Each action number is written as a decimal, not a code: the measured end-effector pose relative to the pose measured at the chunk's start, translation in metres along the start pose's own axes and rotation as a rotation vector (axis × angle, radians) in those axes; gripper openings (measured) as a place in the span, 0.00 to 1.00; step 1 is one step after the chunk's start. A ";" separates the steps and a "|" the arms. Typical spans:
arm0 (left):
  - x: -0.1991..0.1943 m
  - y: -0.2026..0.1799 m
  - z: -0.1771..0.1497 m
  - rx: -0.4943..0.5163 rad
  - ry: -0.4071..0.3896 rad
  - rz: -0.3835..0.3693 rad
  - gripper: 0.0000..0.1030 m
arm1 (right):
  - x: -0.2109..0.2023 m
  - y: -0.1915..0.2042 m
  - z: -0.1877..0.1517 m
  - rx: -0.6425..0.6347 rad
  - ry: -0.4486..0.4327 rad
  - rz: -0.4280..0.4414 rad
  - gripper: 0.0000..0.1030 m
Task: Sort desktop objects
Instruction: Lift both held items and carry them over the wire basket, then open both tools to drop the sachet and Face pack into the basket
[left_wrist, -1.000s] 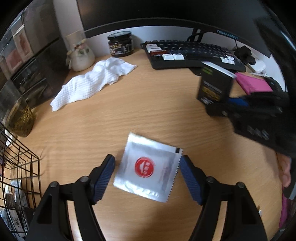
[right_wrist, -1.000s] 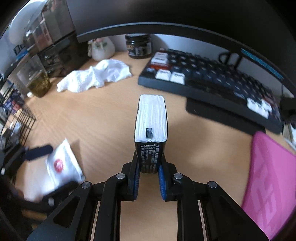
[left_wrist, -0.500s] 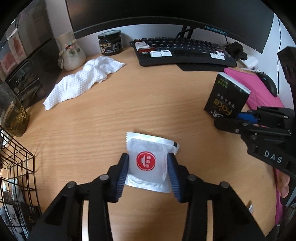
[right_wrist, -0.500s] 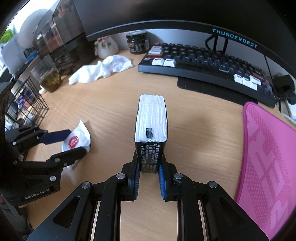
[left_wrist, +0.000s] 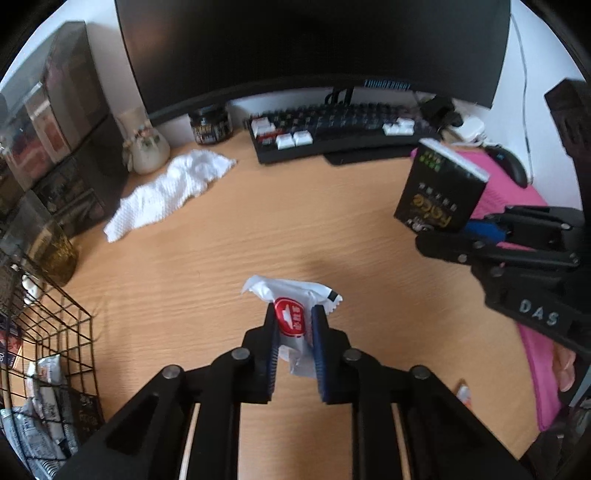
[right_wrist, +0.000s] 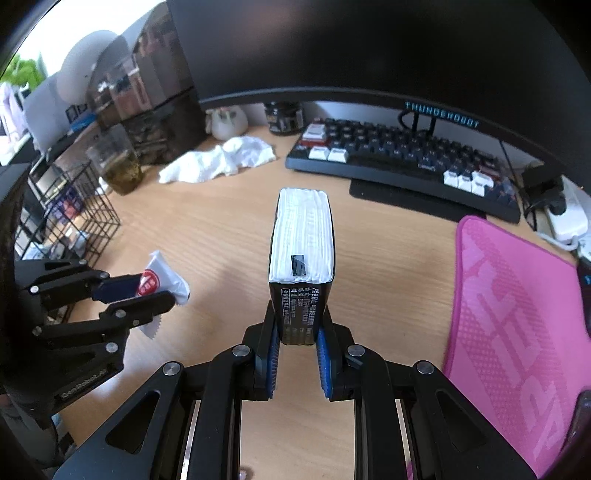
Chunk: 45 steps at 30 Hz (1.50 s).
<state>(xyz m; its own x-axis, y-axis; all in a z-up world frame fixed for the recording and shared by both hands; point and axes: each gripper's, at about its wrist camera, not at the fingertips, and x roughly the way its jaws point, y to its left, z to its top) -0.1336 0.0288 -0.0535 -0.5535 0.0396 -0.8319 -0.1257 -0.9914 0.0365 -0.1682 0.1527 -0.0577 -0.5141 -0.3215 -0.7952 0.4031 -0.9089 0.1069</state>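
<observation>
**Both tools loaded, nothing dropped off yet**

Left tool (left_wrist: 293, 325) is pinched tight on the white sachet (left_wrist: 291, 314) with the red round logo; sachet is crumpled between the pads and looks lifted off the surface (left_wrist: 229, 258); logo text too small to read. Right tool (right_wrist: 297, 332) is clamped on the base of the black tissue pack (right_wrist: 301, 243), held upright above the surface, white tissue stack showing on top; pack face in the left view reads "Face" in gold, fine print on the spine unreadable.

Progress, judged from this: two items picked, zero placed; mid-carry. Wire basket (left_wrist: 55, 347) at the left edge already holds some packets, so it looks like the likely bin for the sachet; destination for the tissue pack unclear.

Left on the surface: white cloth (left_wrist: 166, 192), crumpled near the small ceramic vase (left_wrist: 146, 151); dark jar (left_wrist: 210, 125) by the monitor foot; glass of yellowish liquid (right_wrist: 120, 166) beside the basket; keyboard (right_wrist: 399, 158); pink mat (right_wrist: 517, 295); whether these need sorting I cannot tell.

Readable text: "THUNDEROBOT" on the monitor (right_wrist: 369, 48) bezel; "DAS" on the right tool body; "GenRobot.AI" on the left tool body.
</observation>
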 end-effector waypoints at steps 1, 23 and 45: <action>-0.006 0.000 0.000 -0.002 -0.013 0.001 0.17 | -0.005 0.003 0.000 -0.004 -0.009 -0.002 0.18; -0.146 0.101 -0.046 -0.155 -0.213 0.161 0.17 | -0.063 0.168 0.034 -0.219 -0.160 0.120 0.18; -0.168 0.232 -0.143 -0.405 -0.154 0.311 0.17 | -0.013 0.339 0.031 -0.426 -0.097 0.287 0.18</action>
<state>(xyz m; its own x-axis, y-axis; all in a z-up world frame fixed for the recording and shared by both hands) 0.0481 -0.2261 0.0156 -0.6325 -0.2764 -0.7235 0.3747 -0.9268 0.0265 -0.0481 -0.1589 0.0076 -0.3977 -0.5831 -0.7084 0.8000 -0.5985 0.0435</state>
